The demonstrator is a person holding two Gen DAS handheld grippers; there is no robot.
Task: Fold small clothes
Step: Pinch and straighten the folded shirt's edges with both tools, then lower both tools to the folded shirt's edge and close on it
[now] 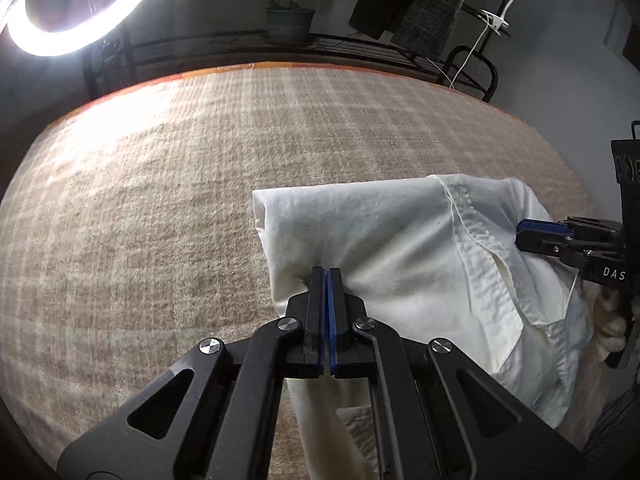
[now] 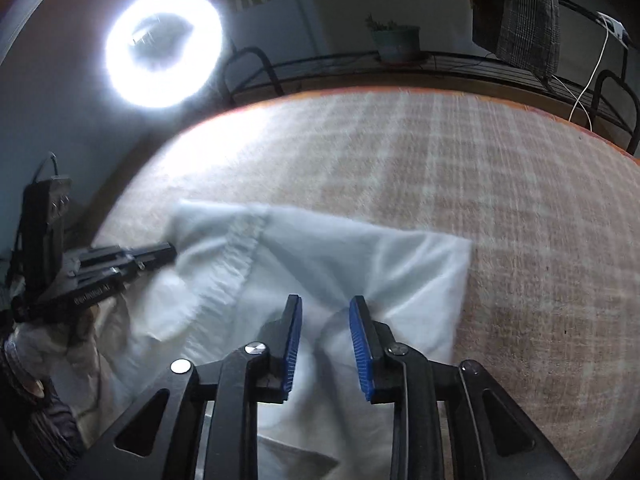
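A white garment [image 1: 400,232] with a stitched hem strip lies folded over on the beige checked blanket [image 1: 160,200]. My left gripper [image 1: 326,272] is shut on a pinch of the cloth near the garment's left edge; in the right wrist view the left gripper [image 2: 170,254] reaches in from the left. My right gripper [image 2: 325,304] stands with its blue pads apart just above the garment [image 2: 320,256], with cloth under the gap and neither pad pressing on it. In the left wrist view the right gripper [image 1: 520,232] is at the garment's right side.
The blanket ends in an orange edge [image 1: 256,66] at the far side. Behind it stand a black metal rack [image 1: 240,42], a potted plant [image 1: 290,20] and hanging clothes [image 1: 432,4]. A bright ring light [image 1: 60,12] glares at the upper left.
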